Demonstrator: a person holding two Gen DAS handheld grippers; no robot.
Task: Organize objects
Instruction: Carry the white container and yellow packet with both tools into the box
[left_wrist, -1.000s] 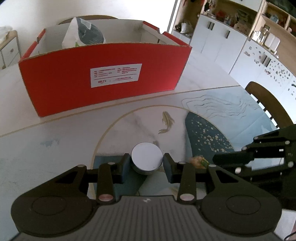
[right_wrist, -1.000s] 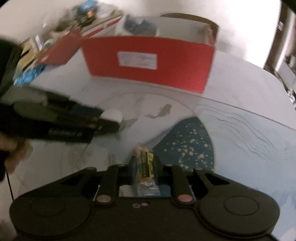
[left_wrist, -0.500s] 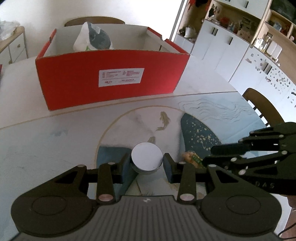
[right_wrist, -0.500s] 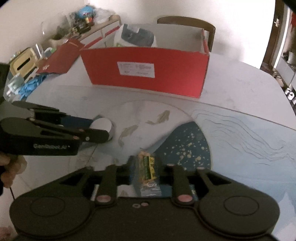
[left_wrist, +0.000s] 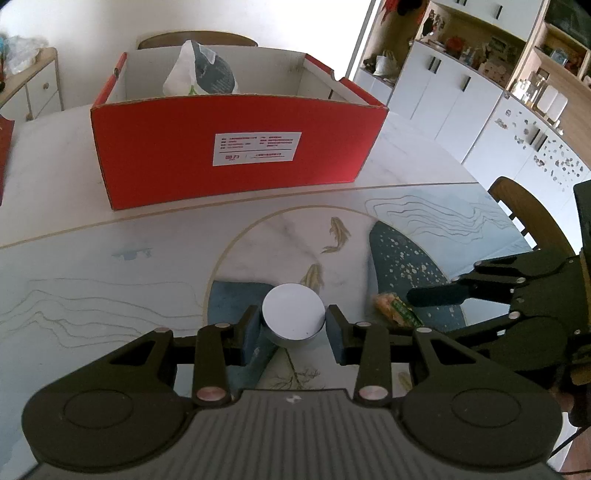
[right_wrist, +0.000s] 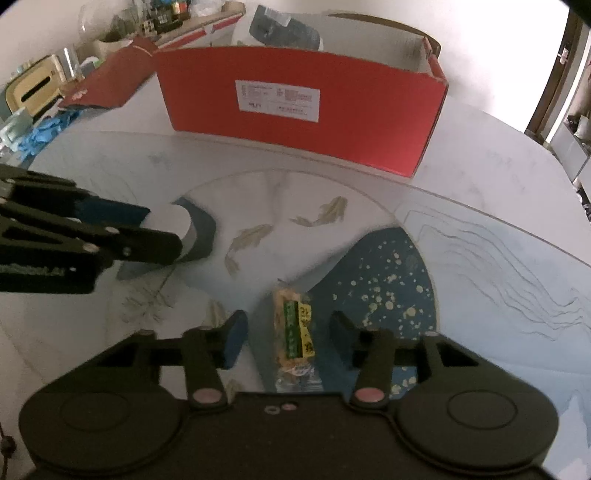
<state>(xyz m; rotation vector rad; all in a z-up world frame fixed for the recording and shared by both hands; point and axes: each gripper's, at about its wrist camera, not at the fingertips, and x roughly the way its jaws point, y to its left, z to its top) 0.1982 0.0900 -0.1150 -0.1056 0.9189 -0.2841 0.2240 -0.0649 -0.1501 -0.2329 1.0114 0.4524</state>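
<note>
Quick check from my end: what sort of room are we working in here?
Most likely a home dining room: a table with a fish-print cover, wooden chairs around it, and white cabinets under cluttered open shelves.
</note>
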